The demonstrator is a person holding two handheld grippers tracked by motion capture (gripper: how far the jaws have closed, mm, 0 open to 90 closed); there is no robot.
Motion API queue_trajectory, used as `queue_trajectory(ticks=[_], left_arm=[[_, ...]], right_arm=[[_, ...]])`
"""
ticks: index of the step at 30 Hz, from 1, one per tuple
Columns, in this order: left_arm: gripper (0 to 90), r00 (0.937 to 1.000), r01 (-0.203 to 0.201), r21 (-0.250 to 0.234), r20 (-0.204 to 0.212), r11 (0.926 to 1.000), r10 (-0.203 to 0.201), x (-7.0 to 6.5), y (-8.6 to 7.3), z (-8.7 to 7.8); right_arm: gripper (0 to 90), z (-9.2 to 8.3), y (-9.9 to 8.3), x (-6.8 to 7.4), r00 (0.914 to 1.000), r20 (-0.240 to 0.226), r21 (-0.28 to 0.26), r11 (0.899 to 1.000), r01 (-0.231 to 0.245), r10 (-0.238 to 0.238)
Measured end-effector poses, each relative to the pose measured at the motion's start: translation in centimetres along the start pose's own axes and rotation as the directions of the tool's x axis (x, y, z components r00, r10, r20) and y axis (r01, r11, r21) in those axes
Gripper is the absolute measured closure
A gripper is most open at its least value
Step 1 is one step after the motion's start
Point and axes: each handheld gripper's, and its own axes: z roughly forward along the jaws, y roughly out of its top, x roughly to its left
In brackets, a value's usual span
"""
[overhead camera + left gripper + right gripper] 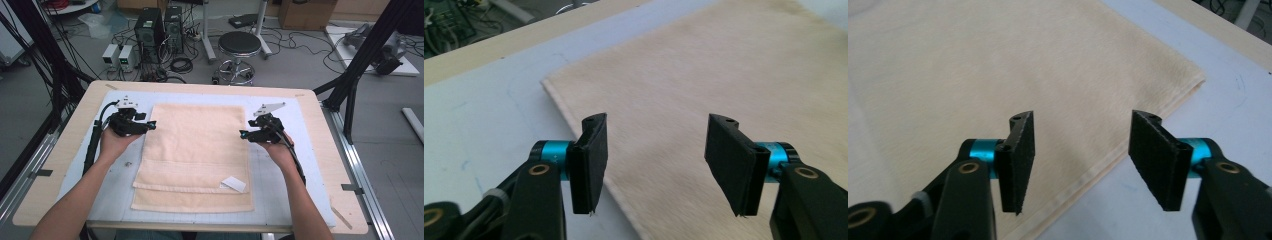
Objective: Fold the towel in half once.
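Both jaws spread, nothing held. Left hand-held gripper [150, 125] hovers at left edge of folded beige towel [195, 155], pads apart, no contact; right hand-held gripper [244, 134] same at right edge, jaws empty. Towel lies flat, centred on pale mat [115, 185] on desk [45, 185].

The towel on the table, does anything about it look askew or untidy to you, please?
Slightly. The towel is folded over, but the top layer stops short of the near edge, leaving a strip of the lower layer showing. A white label lies exposed near its right corner.
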Motion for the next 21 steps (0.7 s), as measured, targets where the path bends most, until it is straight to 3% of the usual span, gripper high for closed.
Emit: queue_trajectory(ticks=[2,3,7,10,13,21], left_arm=[[39.0,0.9998,-0.015,0.004,0.015,0.9999,0.015,-0.7,-0.4,-0.7],[39.2,0.9995,-0.018,-0.021,0.025,0.9996,0.018,-1.2,-0.8,-1.1],[40.6,0.9972,-0.046,-0.051,0.058,0.9977,0.049,-2.7,-2.1,-2.7],[40.5,0.9948,-0.065,-0.057,0.074,0.9962,0.069,-3.6,-3.3,-3.9],[37.5,0.9928,-0.089,-0.051,0.076,0.9947,0.093,-4.7,-4.6,-4.9],[34.7,0.9903,-0.093,-0.045,0.100,0.9947,0.097,-6.0,-7.6,-6.4]], right_arm=[[40.3,-0.8,-0.6,0.7,1.0000,-0.008,-0.013,1.000,0.000,0.000],[39.7,-1.2,-0.9,1.1,0.9998,-0.020,-0.027,1.000,0.000,-0.001],[38.3,-2.7,-1.8,2.9,0.9976,-0.044,-0.059,0.997,0.050,-0.053],[34.0,-3.3,-2.0,3.7,0.9953,-0.072,-0.012,0.998,0.064,-0.065],[35.6,-4.1,-2.5,5.1,0.9933,-0.067,-0.047,0.995,0.091,-0.094],[40.0,-4.2,-4.7,7.5,0.9868,-0.096,-0.036,0.991,0.128,-0.130]])
